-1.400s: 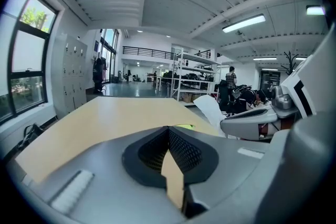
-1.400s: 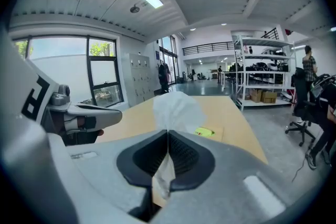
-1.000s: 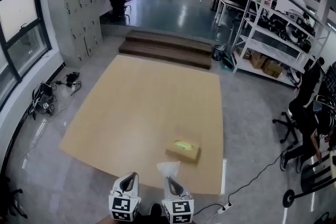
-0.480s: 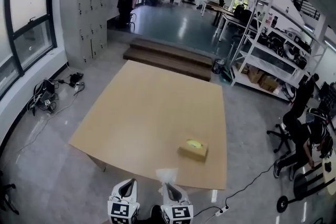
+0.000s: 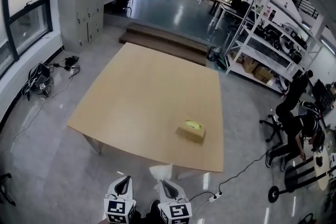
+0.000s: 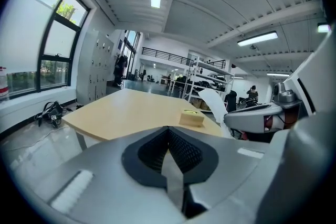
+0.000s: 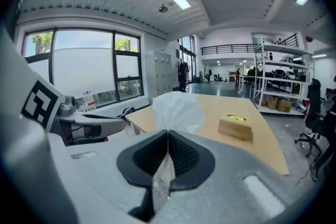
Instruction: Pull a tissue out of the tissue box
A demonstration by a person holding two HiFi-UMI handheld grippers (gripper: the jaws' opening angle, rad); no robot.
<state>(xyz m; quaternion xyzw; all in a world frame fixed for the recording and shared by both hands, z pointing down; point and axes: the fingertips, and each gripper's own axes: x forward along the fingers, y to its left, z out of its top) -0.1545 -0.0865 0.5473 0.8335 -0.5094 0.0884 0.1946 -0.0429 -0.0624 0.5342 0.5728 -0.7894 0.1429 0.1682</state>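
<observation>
A tan tissue box (image 5: pixel 190 130) with a green-rimmed slot lies on the wooden table (image 5: pixel 136 86), near its front right corner. Both grippers are at the bottom of the head view, off the table over the floor. My right gripper (image 5: pixel 165 187) is shut on a white tissue (image 5: pixel 159 172) that stands up from its tips. In the right gripper view the tissue (image 7: pixel 176 110) runs through the closed jaws of the right gripper (image 7: pixel 168 131), with the box (image 7: pixel 235 127) well beyond. My left gripper (image 5: pixel 122 186) is shut with nothing seen in it (image 6: pixel 168 128).
Grey floor surrounds the table. A power strip and cable (image 5: pixel 212 198) lie on the floor at the right front. Metal shelving (image 5: pixel 262 44) stands at the back right, and a person on a chair (image 5: pixel 294 128) sits at the right. Cables (image 5: pixel 39 81) lie by the left windows.
Both grippers and the head have backed away from the table. The table edge and the box now lie farther off, and the right gripper still carries the tissue.
</observation>
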